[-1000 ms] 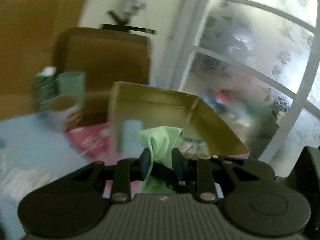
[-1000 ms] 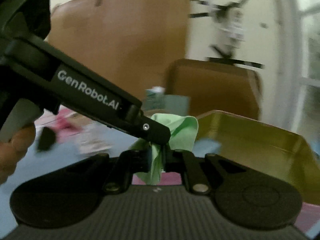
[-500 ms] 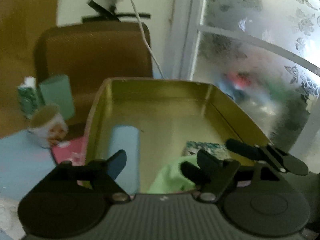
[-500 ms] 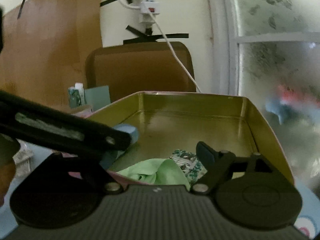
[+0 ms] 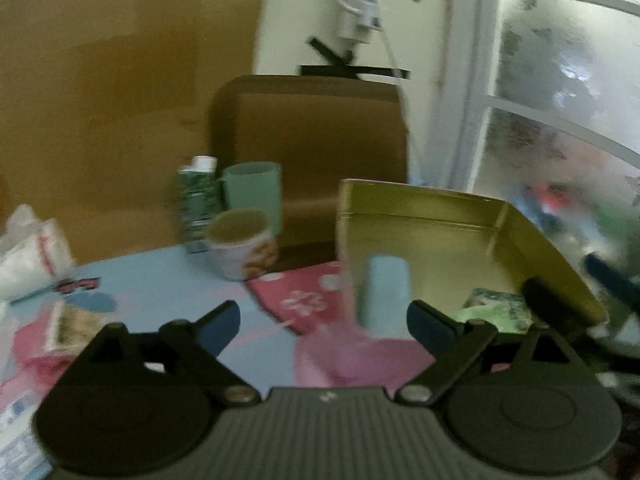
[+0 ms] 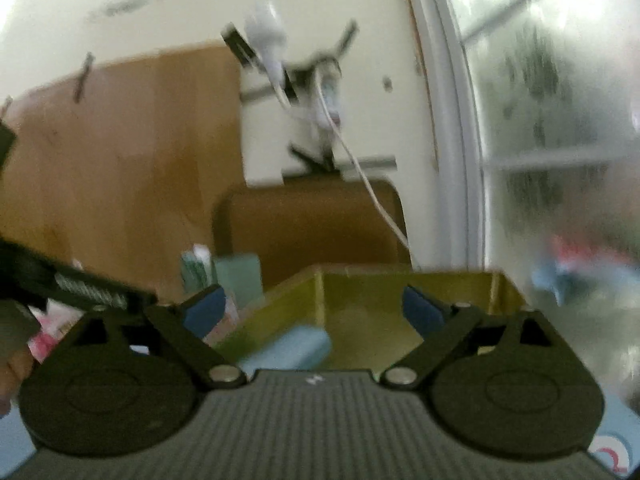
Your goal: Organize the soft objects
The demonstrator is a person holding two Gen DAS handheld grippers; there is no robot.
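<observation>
A gold tin box [image 5: 460, 216] stands open at the right of the table. Inside it lie a light blue roll [image 5: 384, 288], a green cloth [image 5: 480, 314] and a patterned green-white pad [image 5: 498, 300]. My left gripper [image 5: 322, 322] is open and empty, drawn back in front of the box's left corner. My right gripper [image 6: 314, 306] is open and empty, above the box's near side; the gold box [image 6: 400, 300] and blue roll [image 6: 288, 346] show beneath it. The right gripper's fingers [image 5: 612, 280] reach in at the far right of the left wrist view.
A patterned cup [image 5: 242, 244], a teal cup [image 5: 252, 190] and a green carton [image 5: 196, 200] stand behind the box's left. A brown chair back [image 5: 312, 136] is beyond. White and pink soft packets [image 5: 28, 248] lie at the table's left. A frosted window [image 5: 560, 120] is right.
Both grippers held the green cloth a second ago, then opened and dropped it into the gold box. Both have since pulled back from the box, the left one swinging leftward.
</observation>
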